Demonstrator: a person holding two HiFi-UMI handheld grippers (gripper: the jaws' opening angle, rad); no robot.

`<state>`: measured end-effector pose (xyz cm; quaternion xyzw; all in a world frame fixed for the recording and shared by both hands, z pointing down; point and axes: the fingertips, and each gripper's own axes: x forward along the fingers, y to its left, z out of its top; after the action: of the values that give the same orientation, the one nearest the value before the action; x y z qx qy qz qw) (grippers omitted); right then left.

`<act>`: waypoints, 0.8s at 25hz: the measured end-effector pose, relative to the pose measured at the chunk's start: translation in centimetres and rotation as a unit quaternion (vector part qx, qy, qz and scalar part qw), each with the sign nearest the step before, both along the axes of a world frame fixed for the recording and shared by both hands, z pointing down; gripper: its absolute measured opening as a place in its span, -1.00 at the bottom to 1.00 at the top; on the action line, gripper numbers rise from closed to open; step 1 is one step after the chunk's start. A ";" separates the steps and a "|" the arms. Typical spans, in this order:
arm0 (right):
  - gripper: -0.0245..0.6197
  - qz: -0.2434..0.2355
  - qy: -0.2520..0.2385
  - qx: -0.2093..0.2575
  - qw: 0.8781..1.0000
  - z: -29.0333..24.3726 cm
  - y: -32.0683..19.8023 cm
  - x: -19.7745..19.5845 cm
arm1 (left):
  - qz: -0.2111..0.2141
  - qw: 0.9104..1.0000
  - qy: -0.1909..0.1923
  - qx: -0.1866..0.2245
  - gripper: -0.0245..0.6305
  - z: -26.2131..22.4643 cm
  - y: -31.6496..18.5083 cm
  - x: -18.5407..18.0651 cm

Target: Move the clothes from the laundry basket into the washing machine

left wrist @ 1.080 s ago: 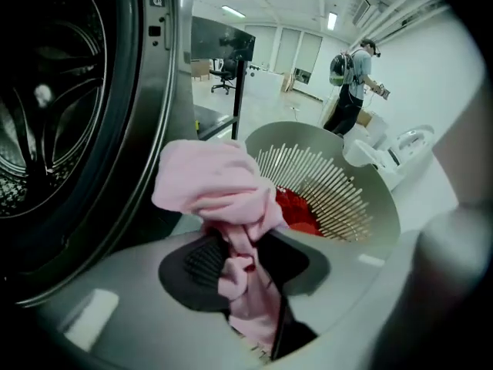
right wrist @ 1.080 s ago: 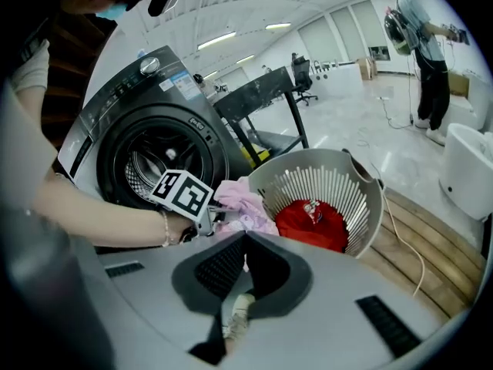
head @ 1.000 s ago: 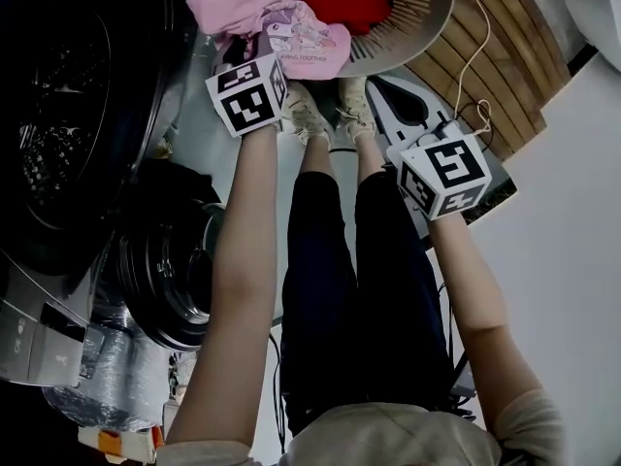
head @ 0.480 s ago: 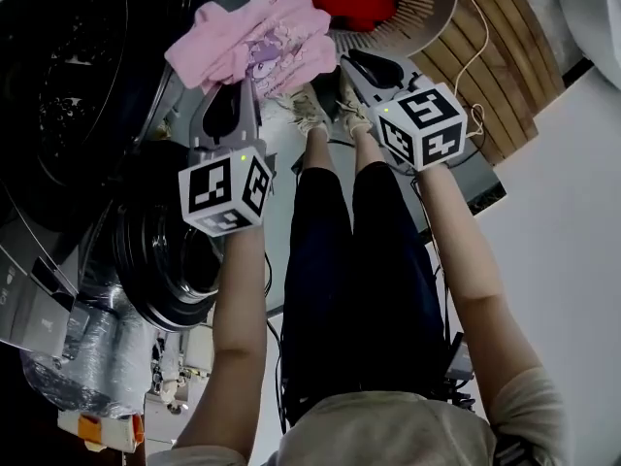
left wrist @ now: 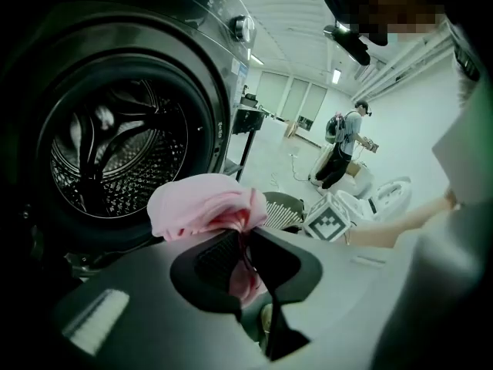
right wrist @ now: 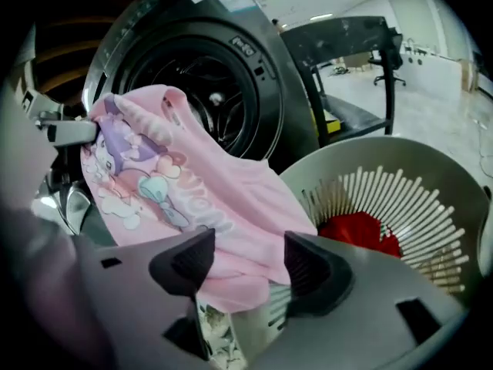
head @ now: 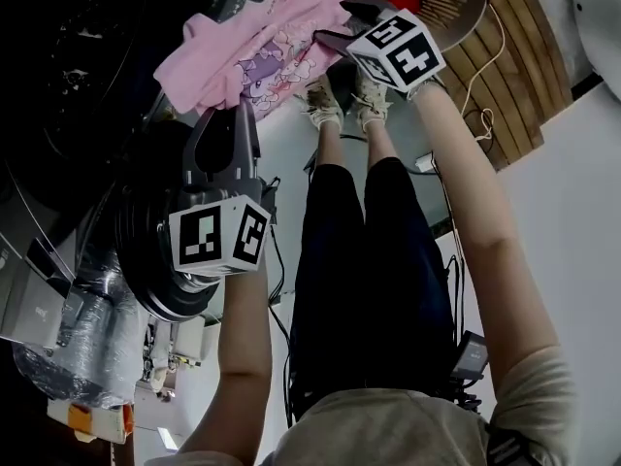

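At the far left of the head view, the dark washing machine (head: 58, 85) stands with its round door (head: 160, 260) swung open; the left claw's view looks straight into the ribbed, perforated drum (left wrist: 108, 145). Just to the right of the open door, the left claw (head: 231, 115) is raised on a bare forearm. Its jaws have just been closing tighter, and they are clamped together on a bunched fold of the pink shirt (head: 257, 51), which shows as a gathered pink lump (left wrist: 204, 206) at the pinch point (left wrist: 240, 237). The shirt hangs in the air, clear of the basket and outside the drum, in front of the machine's opening. It spreads rightward from that grip, and its cartoon print faces the right claw's camera (right wrist: 154, 183).

Further right, the right claw (head: 338, 22) sits at the shirt's far edge. Its jaws have just been opening and now stand wide apart (right wrist: 248, 241). The shirt's lower hem droops between them, and neither pad presses on it. Below the shirt, the person's shoes (head: 335, 105) and dark trouser legs (head: 369, 260) are on the pale floor. At the right, the slatted laundry basket (right wrist: 400, 183) sits just beside the machine, with a red garment (right wrist: 358, 233) lying in its bottom
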<state>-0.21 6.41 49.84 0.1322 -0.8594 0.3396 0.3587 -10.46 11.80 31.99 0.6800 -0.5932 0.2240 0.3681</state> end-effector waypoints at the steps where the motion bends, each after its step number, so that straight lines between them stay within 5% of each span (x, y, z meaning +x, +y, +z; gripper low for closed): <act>1: -0.13 -0.015 0.001 -0.012 1.000 1.0 -0.1 0.0 | -0.001 1.000 -0.001 0.001 -0.75 0.1 0.0 -0.1; 5: -0.09 -0.041 -0.033 -0.127 0.990 3.5 0.7 -0.3 | 0.001 1.000 -0.003 0.004 -0.74 0.3 0.0 -0.1; 8: -0.52 -0.033 -0.054 -0.206 0.976 3.4 2.0 -0.7 | -0.002 1.000 -0.002 0.007 -0.74 0.7 0.1 -0.1; 14: -0.75 0.013 -0.074 -0.140 0.987 -0.4 1.4 -1.8 | -0.006 1.000 0.027 -0.004 -0.74 3.3 0.0 -1.4; 20: -0.76 0.094 -0.196 -0.117 0.969 -11.3 -1.8 -3.1 | 0.017 0.996 0.074 0.041 -0.73 3.2 -1.8 0.5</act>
<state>-3.32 4.62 38.57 0.1003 -0.8511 0.4890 0.1630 -9.97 9.95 35.18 0.7194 -0.5613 0.1550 0.3786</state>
